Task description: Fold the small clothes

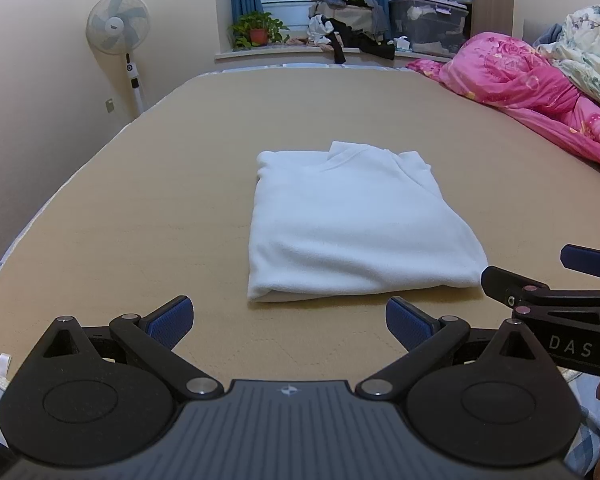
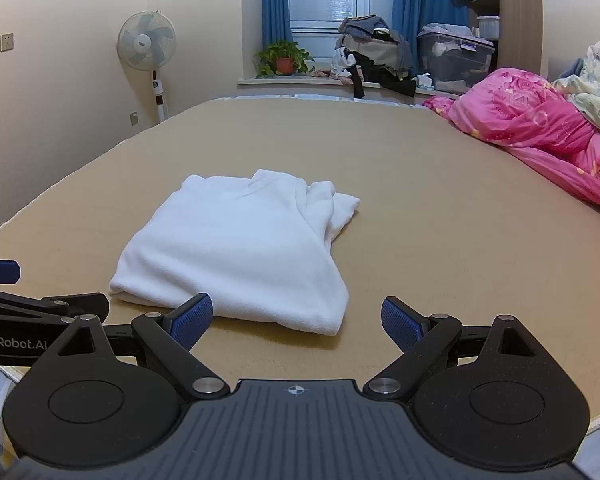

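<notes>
On the tan bed surface (image 1: 140,208), seen from the left wrist camera, a white fleece top (image 1: 356,220) lies already folded into a neat rectangle, collar at its far edge. The left gripper (image 1: 288,320) hangs just short of the top's near edge with its blue pads spread wide and nothing between them. The right gripper (image 1: 548,280) pokes in near the top's near right corner, seen side-on, so from here I can't tell how its jaws stand. Well beyond the top, a pink quilt (image 1: 540,84) is bunched up off to its right, and a standing fan (image 1: 118,24) sits far off to its left.

Over in the right wrist view, the same top (image 2: 236,248) sits slightly left of centre, with a bit of sleeve bunched out at its far right corner. The right gripper (image 2: 296,320) is spread wide and empty, its left pad just at the top's near hem.

My guess: either one more fold or it's done. If folding again, I'd pinch both near corners through all layers, lift evenly, carry them toward the collar together, and tuck that loose sleeve first so it doesn't flop out.
</notes>
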Available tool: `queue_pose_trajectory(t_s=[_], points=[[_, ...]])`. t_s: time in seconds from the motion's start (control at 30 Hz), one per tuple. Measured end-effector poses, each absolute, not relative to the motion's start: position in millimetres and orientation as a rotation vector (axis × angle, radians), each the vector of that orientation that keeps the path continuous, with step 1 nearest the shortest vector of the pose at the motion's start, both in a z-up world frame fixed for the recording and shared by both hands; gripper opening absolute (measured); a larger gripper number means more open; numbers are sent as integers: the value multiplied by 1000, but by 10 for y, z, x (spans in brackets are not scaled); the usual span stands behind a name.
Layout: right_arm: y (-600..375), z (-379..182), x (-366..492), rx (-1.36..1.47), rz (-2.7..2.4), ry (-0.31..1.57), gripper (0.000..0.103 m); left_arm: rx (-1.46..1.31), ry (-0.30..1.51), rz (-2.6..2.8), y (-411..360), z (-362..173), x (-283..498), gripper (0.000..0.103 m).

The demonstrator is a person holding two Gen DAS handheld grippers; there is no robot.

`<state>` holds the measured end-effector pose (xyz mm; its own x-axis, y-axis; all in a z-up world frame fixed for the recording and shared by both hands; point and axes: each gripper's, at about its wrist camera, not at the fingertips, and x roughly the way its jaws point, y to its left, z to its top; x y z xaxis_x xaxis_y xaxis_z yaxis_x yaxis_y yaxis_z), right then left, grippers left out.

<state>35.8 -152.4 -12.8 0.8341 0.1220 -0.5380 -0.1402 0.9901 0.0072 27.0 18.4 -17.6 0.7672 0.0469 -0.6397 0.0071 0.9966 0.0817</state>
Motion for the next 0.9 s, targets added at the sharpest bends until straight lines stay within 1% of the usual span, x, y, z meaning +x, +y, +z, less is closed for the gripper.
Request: queue_pose_trajectory(t_s=[0.9], points=[[-1500,-149,370,-39,135,577,92,81,695,21,188,-189,269,103]])
